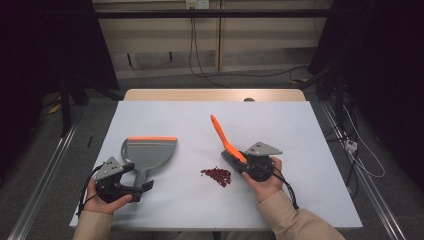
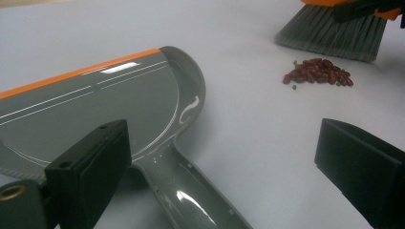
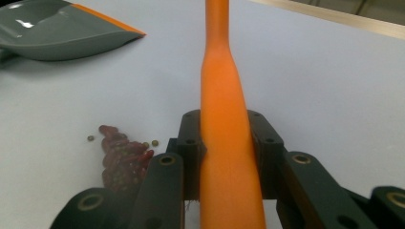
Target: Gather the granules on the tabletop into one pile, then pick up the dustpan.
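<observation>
High view: the beans (image 1: 216, 176), a small dark red pile, lie on the white table (image 1: 300, 150) just left of my right gripper (image 1: 240, 161), between it and the dustpan (image 1: 148, 150). A few small greenish grains sit loose at the pile's edge, as the right gripper view shows.

My right gripper is clamped on the orange handle of the brush (image 1: 222, 137); in the right gripper view both jaws press flat against the handle's sides. The grey bristles rest on the table just beside the beans, with the handle slanting up and away from me.

My left gripper (image 1: 142, 189) stands with its jaws wide apart and holds nothing. In the left gripper view the dustpan handle runs between the two jaws, touching neither pad. The pan lies flat, its orange lip on the far side, turned away from the beans.

Risks, as I judge them:
- The dustpan is not gripped and its mouth does not face the pile. A sweep begun now would push beans against the pan's side or past it.
- Stiff bristles driven fast would scatter the loose grains across the smooth table.
- If my left jaws close off-centre on the glossy handle, the pan may twist or slide under the brush's push.
</observation>
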Demonstrator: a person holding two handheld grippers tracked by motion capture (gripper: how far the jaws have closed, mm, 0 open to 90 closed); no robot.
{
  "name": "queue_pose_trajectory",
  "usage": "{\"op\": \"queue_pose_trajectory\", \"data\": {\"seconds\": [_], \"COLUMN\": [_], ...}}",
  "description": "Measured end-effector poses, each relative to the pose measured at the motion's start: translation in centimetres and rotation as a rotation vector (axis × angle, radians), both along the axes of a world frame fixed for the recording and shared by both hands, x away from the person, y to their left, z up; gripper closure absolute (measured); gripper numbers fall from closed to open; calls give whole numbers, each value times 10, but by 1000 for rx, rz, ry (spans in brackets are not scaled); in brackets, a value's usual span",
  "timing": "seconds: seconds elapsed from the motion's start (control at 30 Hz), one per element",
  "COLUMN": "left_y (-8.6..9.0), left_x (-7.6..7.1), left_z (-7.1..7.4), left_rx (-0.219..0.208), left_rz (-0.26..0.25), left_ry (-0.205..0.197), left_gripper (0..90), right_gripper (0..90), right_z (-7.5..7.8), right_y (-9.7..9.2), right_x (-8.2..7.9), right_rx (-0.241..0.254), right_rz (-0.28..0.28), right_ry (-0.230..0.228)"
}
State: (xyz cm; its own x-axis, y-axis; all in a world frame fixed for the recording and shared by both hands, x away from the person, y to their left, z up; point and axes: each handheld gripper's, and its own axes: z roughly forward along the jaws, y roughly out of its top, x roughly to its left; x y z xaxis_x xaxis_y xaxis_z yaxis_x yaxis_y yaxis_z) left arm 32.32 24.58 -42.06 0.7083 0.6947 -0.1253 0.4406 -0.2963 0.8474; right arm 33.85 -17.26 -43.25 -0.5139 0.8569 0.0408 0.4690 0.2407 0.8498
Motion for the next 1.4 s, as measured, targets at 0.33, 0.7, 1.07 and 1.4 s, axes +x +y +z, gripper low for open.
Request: {"op": "queue_pose_trajectory", "data": {"seconds": [0.33, 0.7, 1.07, 1.4], "left_y": [6, 8, 12, 20], "left_x": [-3, -4, 1, 3], "left_z": [-2, -8, -16, -19], "left_rx": [8, 41, 84, 88], "left_rz": [17, 50, 125, 170], "left_ry": [8, 32, 60, 102], "left_gripper": [49, 52, 67, 83], "right_gripper": [714, 714, 714, 714], "right_z": [-6, -1, 10, 11], "right_y": [36, 18, -11, -30], "right_x": [-6, -1, -1, -3], "right_rx": [-22, 26, 76, 80], "right_rz": [-52, -68, -75, -78], "right_ry": [-61, -55, -74, -83]}}
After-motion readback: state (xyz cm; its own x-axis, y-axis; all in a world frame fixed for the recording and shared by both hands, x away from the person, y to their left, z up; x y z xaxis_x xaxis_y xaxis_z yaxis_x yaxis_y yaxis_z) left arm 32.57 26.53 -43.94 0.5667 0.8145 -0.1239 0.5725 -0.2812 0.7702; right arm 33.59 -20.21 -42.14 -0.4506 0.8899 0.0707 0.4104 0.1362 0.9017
